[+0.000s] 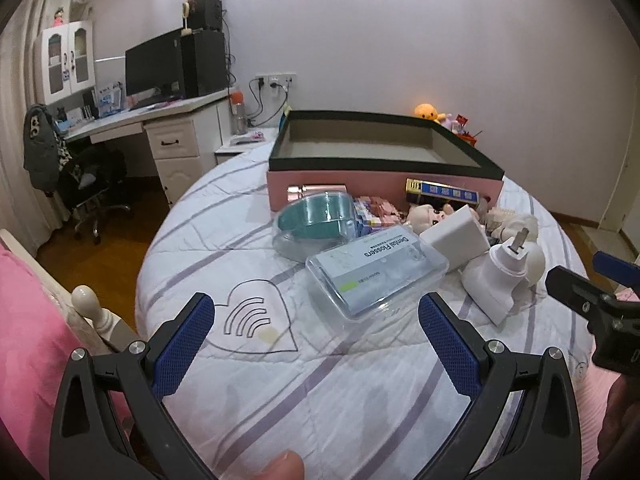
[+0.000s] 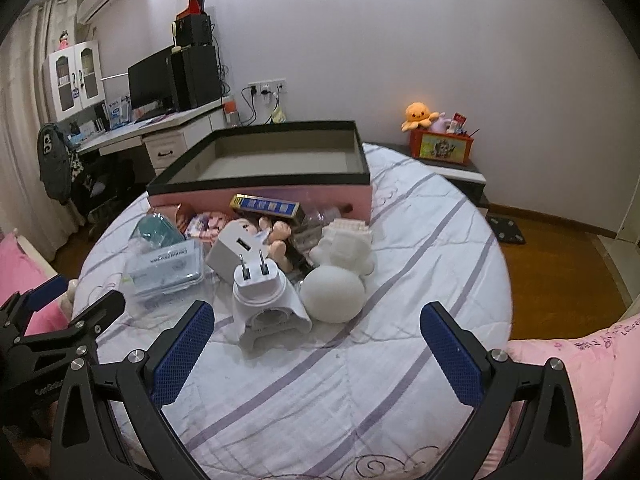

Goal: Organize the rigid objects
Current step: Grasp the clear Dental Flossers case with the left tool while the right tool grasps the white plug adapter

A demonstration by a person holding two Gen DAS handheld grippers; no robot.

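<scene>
I have both tools spread wide and empty above the bed (image 1: pixel 320 392). My left gripper (image 1: pixel 316 344) points at the floss box (image 1: pixel 376 276), lying flat at twelve o'clock just ahead of its fingers. My right gripper (image 2: pixel 318 350) faces the white plug (image 2: pixel 266 300) at eleven o'clock, touching a white ball (image 2: pixel 333 294). The open box (image 1: pixel 380 160) sits beyond the pile at twelve o'clock. I judge the floss box light, stiff and slick, so I would pinch its long sides mid-length. The plug looks hard and light; its flat flanks seem the safest hold.
</scene>
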